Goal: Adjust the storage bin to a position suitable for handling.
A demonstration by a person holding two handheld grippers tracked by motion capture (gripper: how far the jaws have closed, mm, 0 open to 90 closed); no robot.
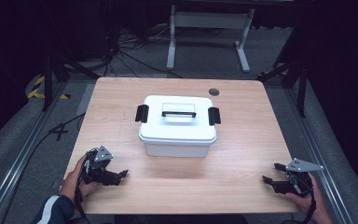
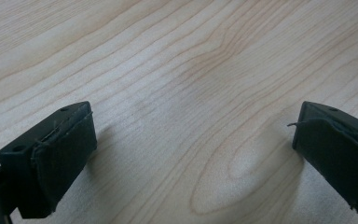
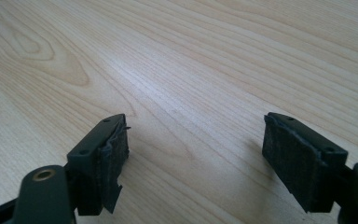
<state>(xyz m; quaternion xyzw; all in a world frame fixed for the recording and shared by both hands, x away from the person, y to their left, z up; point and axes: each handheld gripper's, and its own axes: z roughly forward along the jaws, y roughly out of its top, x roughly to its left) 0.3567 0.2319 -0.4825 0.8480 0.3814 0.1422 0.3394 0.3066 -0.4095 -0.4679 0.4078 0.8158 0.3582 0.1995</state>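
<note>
2 grippers rest on the table (image 1: 242,140), jaws spread wide and empty: the left gripper (image 1: 117,176) and right gripper (image 1: 271,175) sit near the front corners. The white box (image 1: 177,128) stands mid-table, lid on, both black latches (apparently) closed. Nothing looks started.

Your table (image 1: 242,140) is evenly lit from overhead while the room beyond stays dim. The high view looks soft. Close up, faint shadows pool beside each of the pads (image 2: 65,158), and the grain between them stays sharp.
</note>
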